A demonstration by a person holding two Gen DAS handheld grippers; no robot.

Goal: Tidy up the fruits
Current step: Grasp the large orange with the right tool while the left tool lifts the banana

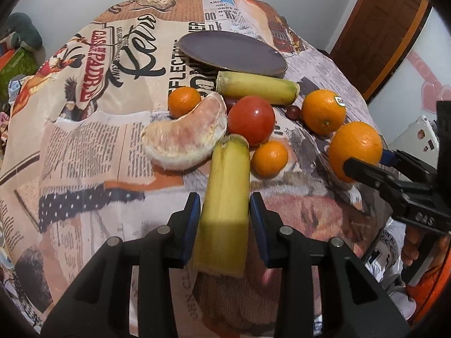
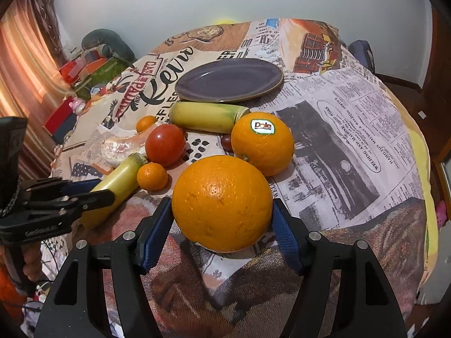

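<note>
My left gripper (image 1: 225, 205) is shut on a cut banana piece (image 1: 225, 197), which points away from me; it also shows in the right wrist view (image 2: 112, 186). My right gripper (image 2: 222, 211) is shut on a large orange (image 2: 222, 202), seen in the left wrist view (image 1: 355, 149) at the right. On the cloth lie a second banana piece (image 1: 256, 87), a tomato (image 1: 251, 119), a peeled grapefruit segment (image 1: 186, 138), a stickered orange (image 2: 262, 140), two small mandarins (image 1: 269, 157) (image 1: 184, 101) and dark grapes (image 1: 293, 111). A purple oval plate (image 2: 228, 80) lies empty behind them.
The round table is covered by a newspaper-print cloth (image 2: 352, 129) whose edge drops off at the right. Clutter and boxes (image 2: 81, 70) sit beyond the table at the left. A wooden door (image 1: 389, 28) stands at the far right.
</note>
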